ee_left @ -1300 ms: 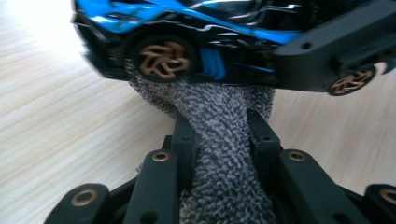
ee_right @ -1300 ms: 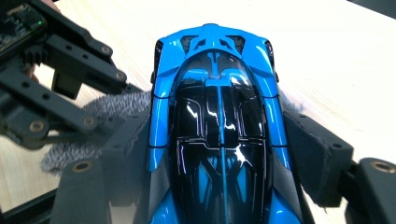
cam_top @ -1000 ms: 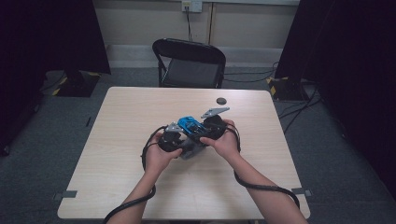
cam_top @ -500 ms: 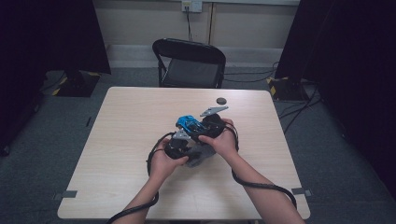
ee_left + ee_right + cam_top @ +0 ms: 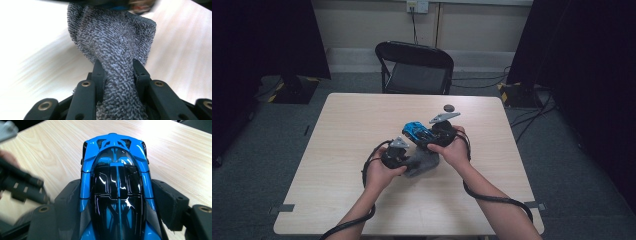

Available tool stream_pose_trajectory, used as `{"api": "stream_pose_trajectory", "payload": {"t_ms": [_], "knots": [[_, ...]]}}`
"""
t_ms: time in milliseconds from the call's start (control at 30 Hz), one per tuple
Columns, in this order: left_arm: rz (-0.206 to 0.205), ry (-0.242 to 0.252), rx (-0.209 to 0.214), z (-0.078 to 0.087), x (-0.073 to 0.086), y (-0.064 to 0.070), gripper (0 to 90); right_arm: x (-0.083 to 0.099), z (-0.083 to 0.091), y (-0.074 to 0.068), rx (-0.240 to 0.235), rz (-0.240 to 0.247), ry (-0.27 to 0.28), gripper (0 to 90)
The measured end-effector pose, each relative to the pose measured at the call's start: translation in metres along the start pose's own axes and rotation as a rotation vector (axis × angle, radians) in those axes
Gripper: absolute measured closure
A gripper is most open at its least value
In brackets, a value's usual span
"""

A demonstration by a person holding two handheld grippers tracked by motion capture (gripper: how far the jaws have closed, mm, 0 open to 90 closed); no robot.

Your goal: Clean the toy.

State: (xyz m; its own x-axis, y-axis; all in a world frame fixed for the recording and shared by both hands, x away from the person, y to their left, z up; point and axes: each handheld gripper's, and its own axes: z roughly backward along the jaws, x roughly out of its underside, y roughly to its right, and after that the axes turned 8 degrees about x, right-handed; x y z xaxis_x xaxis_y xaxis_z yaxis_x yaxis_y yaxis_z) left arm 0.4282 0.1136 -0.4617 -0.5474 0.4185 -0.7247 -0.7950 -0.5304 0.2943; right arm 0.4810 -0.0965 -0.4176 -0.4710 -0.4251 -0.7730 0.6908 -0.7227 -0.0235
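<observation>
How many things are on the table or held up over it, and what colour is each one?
Blue: 1, the toy car, held in the right gripper
Grey: 1, the cloth, pinched in the left gripper
Dark: 1, the small round thing on the table
Total: 3

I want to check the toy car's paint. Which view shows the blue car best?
The right gripper view: the blue car sits close, roof up, between the right tool's jaws. The high view shows it small.

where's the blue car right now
The blue car sits clamped between the right gripper jaws, right of table centre in the high view, just above the grey cloth.
</observation>
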Motion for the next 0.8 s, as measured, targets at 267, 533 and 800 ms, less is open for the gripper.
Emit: {"api": "stream_pose_trajectory", "payload": {"t_ms": [267, 533, 800], "knots": [[0.037, 0.019, -0.111, 0.034, 0.000, -0.028, 69.7, 0.006, 0.009, -0.001, -0.010, 0.024, 0.005, 28.3], [0.088, 0.055, -0.154, 0.042, -0.002, -0.043, 69.7, 0.010, 0.013, -0.004, -0.028, 0.035, 0.009, 28.3], [0.083, 0.078, -0.144, 0.039, -0.009, -0.042, 69.6, 0.014, 0.013, -0.006, -0.030, 0.041, 0.009, 28.3]]}}
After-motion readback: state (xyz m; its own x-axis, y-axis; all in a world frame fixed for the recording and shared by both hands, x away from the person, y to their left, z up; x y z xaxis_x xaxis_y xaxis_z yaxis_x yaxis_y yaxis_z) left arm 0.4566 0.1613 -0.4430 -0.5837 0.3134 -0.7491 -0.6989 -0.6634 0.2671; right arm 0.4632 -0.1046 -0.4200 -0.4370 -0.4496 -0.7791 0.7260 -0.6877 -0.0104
